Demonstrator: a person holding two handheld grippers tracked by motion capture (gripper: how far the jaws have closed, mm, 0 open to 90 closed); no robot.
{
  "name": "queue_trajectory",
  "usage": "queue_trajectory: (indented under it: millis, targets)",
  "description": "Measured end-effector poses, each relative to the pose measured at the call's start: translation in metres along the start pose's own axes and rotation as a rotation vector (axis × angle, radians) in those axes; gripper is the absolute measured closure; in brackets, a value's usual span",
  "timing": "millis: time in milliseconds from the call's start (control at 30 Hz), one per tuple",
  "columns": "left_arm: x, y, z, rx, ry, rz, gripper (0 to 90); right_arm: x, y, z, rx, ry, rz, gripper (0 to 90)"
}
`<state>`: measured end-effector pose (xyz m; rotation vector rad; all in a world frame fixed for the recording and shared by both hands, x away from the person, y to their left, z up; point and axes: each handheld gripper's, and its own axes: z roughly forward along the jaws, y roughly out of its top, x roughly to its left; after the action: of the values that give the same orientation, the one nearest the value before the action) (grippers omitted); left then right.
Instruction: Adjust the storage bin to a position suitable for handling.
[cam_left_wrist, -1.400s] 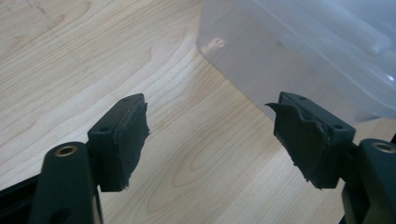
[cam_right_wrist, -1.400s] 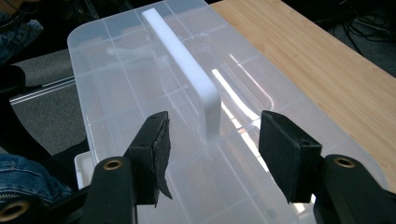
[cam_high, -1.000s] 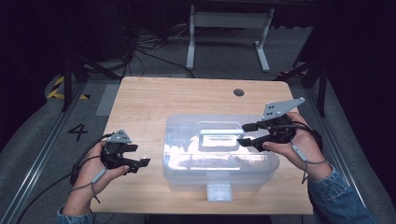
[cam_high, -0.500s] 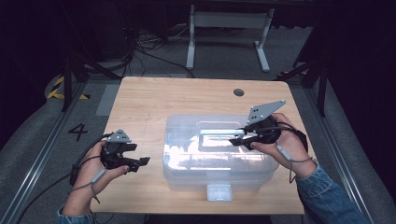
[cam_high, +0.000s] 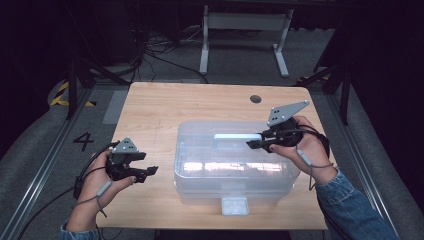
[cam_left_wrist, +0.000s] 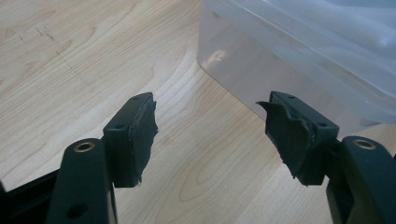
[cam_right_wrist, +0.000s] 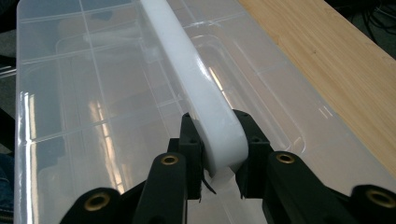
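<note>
A clear plastic storage box with its lid on stands on the wooden table. A white handle lies along the lid's top. My right gripper reaches in from the right. Its jaws have just been closing and now press on both sides of the handle's near end, so the right gripper is shut on it. My left gripper rests low over the table, left of the box. Its jaws have just closed a little but still stand wide apart, the left gripper open with only bare wood between them. The box's corner is just ahead of it.
A white latch sticks out from the box's front side near the table's front edge. A round cable hole sits at the table's far right. Bare wood lies behind and left of the box. A metal stand is on the floor beyond.
My right gripper has shifted a little to the left over the lid and its jaws have closed onto the white handle. The left hand has stayed in place.
</note>
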<state>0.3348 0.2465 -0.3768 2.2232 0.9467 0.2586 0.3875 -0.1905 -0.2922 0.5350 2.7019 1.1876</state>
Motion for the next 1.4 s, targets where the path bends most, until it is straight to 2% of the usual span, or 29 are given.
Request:
queue_trajectory:
  millis: [33,133,233,300,333,400,533,600,700,733,800,833,867,900,967,1033,1200,1400]
  targets:
    - [0.0,0.0,0.0,-0.005,0.0,-0.008,34.4,-0.002,0.002,0.0,0.002,0.005,0.009,75.7]
    - [0.001,0.0,-0.002,-0.015,0.001,0.003,35.3,-0.009,0.007,-0.002,0.005,0.021,0.042,75.6]
    - [-0.001,0.0,-0.003,-0.027,0.0,-0.013,35.7,-0.016,0.012,-0.003,0.005,0.034,0.065,75.6]
    - [-0.002,0.001,-0.004,-0.031,-0.003,-0.009,36.8,-0.021,0.016,-0.004,0.006,0.04,0.084,75.6]
    - [-0.001,0.001,-0.005,-0.045,0.001,0.007,37.1,-0.024,0.018,-0.004,0.009,0.045,0.092,75.5]
    - [-0.003,0.002,-0.005,-0.045,-0.011,-0.007,39.8,-0.029,0.022,-0.005,0.021,0.058,0.108,75.5]
    - [-0.004,0.003,-0.008,-0.062,-0.006,0.008,42.2,-0.036,0.026,-0.005,0.034,0.08,0.129,75.5]
    - [-0.005,0.003,-0.008,-0.066,-0.008,-0.003,43.7,-0.037,0.027,-0.005,0.034,0.082,0.129,75.5]
    - [-0.006,0.004,-0.009,-0.082,-0.031,0.001,47.4,-0.041,0.029,-0.005,0.039,0.093,0.141,75.5]
    - [-0.007,0.004,-0.011,-0.08,-0.047,-0.007,52.3,-0.042,0.029,-0.004,0.04,0.096,0.146,75.6]
    - [-0.011,0.004,-0.012,-0.101,-0.068,0.0,64.2,-0.045,0.031,-0.004,0.044,0.105,0.151,75.6]
    - [-0.013,0.005,-0.014,-0.121,-0.101,0.013,79.0,-0.047,0.032,-0.004,0.047,0.11,0.156,75.6]
    - [-0.013,0.005,-0.014,-0.121,-0.101,0.013,84.8,-0.048,0.032,-0.004,0.051,0.112,0.16,75.5]
    - [-0.017,0.005,-0.016,-0.154,-0.137,0.019,89.3,-0.05,0.033,-0.004,0.05,0.116,0.161,75.5]
    - [-0.019,0.005,-0.015,-0.164,-0.145,0.02,89.8,-0.05,0.033,-0.004,0.053,0.12,0.164,75.6]
    - [-0.027,0.008,-0.015,-0.193,-0.177,0.029,90.0,-0.053,0.034,-0.004,0.053,0.127,0.169,75.6]
    - [-0.039,0.01,-0.014,-0.2,-0.202,0.058,90.0,-0.057,0.035,-0.004,0.054,0.14,0.179,75.6]
    - [-0.051,0.006,-0.005,-0.211,-0.267,0.087,90.0,-0.062,0.038,-0.003,0.063,0.154,0.197,75.6]
